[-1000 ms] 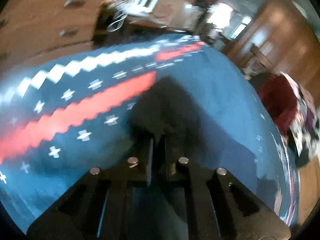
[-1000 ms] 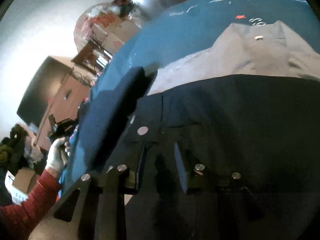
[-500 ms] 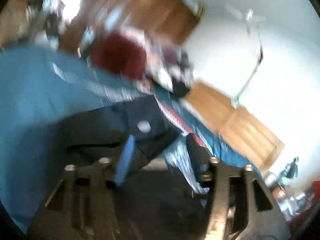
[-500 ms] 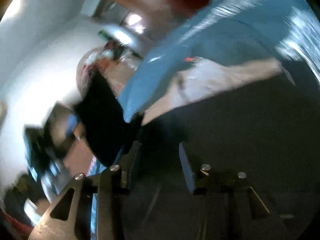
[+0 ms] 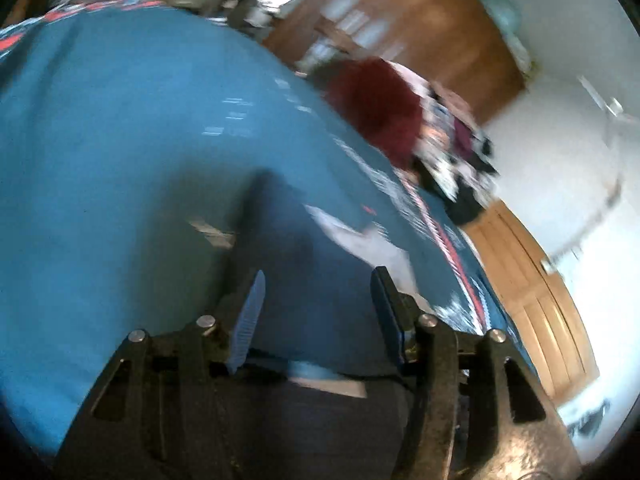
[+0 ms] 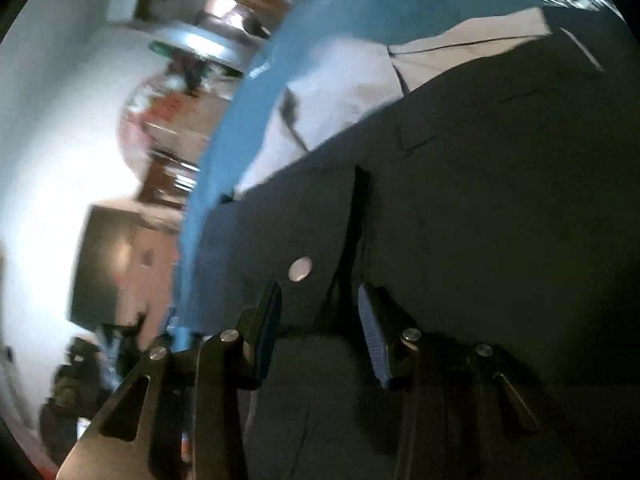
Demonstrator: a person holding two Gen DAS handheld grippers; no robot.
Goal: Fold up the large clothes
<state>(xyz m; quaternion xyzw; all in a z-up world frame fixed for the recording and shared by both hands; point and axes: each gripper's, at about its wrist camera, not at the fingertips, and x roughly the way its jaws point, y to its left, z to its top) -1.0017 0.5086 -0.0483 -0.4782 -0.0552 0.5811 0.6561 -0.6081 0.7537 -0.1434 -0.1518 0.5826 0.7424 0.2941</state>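
Dark trousers [image 6: 500,200] lie spread on a blue bedspread [image 6: 240,152], with a silver waist button [image 6: 301,269] and pale inner lining [image 6: 340,92] showing. My right gripper [image 6: 318,292] is open just above the waistband, the button between its fingers, gripping nothing. In the left wrist view the same dark cloth [image 5: 320,420] fills the bottom under my left gripper [image 5: 318,280], which is open and empty over the bedspread [image 5: 120,160]. A pale patch of lining [image 5: 372,244] shows beyond its fingers.
A dark red garment [image 5: 376,116] and a patterned heap [image 5: 460,160] sit at the bed's far edge. Wooden doors [image 5: 540,300] and a white wall [image 5: 560,160] stand beyond. A dark cabinet [image 6: 104,264] and clutter lie left of the bed.
My left gripper went from shut to open and swung from the red-striped end of the bedspread toward the far edge. My right gripper opened wider and moved up to the waistband button.
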